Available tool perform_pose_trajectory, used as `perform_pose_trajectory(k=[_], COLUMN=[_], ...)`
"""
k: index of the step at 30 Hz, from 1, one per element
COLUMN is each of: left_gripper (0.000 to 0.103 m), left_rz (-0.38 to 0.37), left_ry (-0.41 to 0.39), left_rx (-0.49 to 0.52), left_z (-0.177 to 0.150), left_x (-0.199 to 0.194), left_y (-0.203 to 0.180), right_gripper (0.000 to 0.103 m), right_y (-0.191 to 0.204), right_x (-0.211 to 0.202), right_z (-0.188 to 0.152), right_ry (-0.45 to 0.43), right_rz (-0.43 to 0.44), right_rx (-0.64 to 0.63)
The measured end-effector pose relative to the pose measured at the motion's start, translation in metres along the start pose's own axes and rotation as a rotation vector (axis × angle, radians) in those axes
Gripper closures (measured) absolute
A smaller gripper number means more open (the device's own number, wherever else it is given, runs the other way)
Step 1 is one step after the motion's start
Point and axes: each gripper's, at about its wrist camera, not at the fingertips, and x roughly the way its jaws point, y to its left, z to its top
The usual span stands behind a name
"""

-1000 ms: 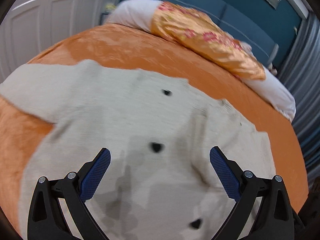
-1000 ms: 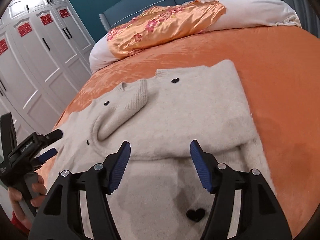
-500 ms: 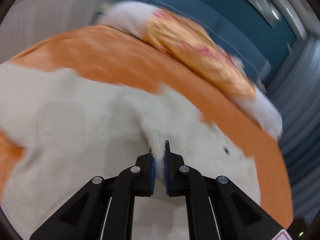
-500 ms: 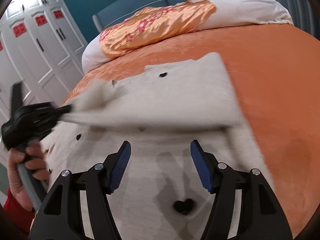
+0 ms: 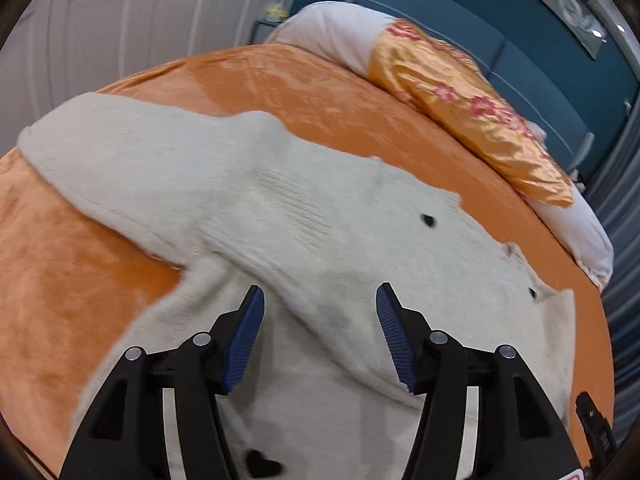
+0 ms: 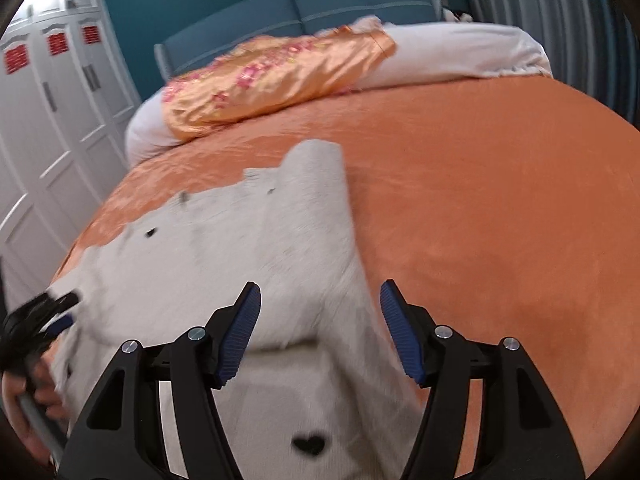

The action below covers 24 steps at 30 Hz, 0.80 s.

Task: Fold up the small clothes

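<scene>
A cream knitted cardigan (image 5: pixel 320 208) (image 6: pixel 240 248) with black heart buttons (image 5: pixel 428 221) (image 6: pixel 308 444) lies flat on the orange bed cover (image 5: pixel 60 280) (image 6: pixel 480 200). One sleeve (image 5: pixel 120 148) stretches out to the left over the cover. My left gripper (image 5: pixel 319 292) hovers over the spot where that sleeve meets the body; its jaws are opening and no cloth is between the pads. The right wrist view shows the left gripper (image 6: pixel 40 316) at the cardigan's left edge, held by a hand (image 6: pixel 24 400). My right gripper (image 6: pixel 320 286) stands open above the cardigan's right side, nothing in it.
White pillows and an orange flowered quilt (image 5: pixel 460 108) (image 6: pixel 272 76) lie along the head of the bed, in front of a blue headboard (image 6: pixel 300 8). White wardrobe doors (image 6: pixel 48 120) stand at the left. Grey curtains (image 6: pixel 540 0) hang at the far right.
The left gripper shut on the sleeve lying across the cardigan's front, drew it out to the left, then let go; its jaws now stand apart. The right gripper stayed open.
</scene>
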Motion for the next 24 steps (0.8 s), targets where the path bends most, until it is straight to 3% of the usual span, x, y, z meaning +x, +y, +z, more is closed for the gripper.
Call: perform_pose_trajectory(k=[2, 4, 7, 8, 9, 11, 15, 17, 19, 21, 23, 24], left_gripper=[0.047, 0.047, 0.047, 0.047, 0.047, 0.047, 0.047, 0.046, 0.046, 0.052, 0.09, 0.096], left_rz=[0.009, 0.003, -0.006, -0.001, 0.001, 0.014, 0.012, -0.021, -0.016, -0.012, -0.033, -0.051], left_ry=[0.018, 0.022, 0.005, 0.004, 0.012, 0.056, 0.062, 0.073, 0.085, 0.09, 0.09, 0.095], left_rx=[-0.006, -0.003, 0.034, 0.054, 0.066, 0.082, 0.077, 0.052, 0.042, 0.045, 0.056, 0.057], left_z=[0.001, 0.003, 0.007, 0.006, 0.005, 0.0, -0.004, -0.004, -0.004, -0.003, -0.002, 0.002], left_x=[0.007, 0.009, 0.009, 0.012, 0.015, 0.031, 0.033, 0.031, 0.036, 0.042, 0.045, 0.045], left_y=[0.003, 0.0, -0.011, -0.016, -0.018, -0.021, -0.024, -0.022, -0.02, -0.021, -0.025, -0.026], right_gripper=[0.045, 0.089, 0.092, 0.092, 0.099, 0.1, 0.096, 0.084, 0.05, 0.042, 0.066, 0.08], right_y=[0.014, 0.025, -0.009, -0.032, -0.048, -0.066, -0.067, -0.059, -0.05, -0.042, -0.032, -0.033], right_x=[0.027, 0.045, 0.024, 0.02, 0.025, 0.052, 0.023, 0.004, 0.002, 0.015, 0.04, 0.036], right_z=[0.006, 0.011, 0.029, 0.033, 0.032, 0.021, 0.022, 0.023, 0.018, 0.014, 0.008, 0.004], right_ry=[0.062, 0.096, -0.005, -0.03, -0.014, 0.115, 0.033, -0.018, -0.018, 0.021, 0.106, 0.088], right_rz=[-0.038, -0.09, -0.056, -0.08, -0.116, -0.158, -0.109, -0.057, -0.029, -0.051, -0.095, -0.11], right_rx=[-0.061, -0.143, -0.004, 0.082, 0.122, 0.121, 0.153, 0.151, 0.136, 0.097, 0.034, 0.017])
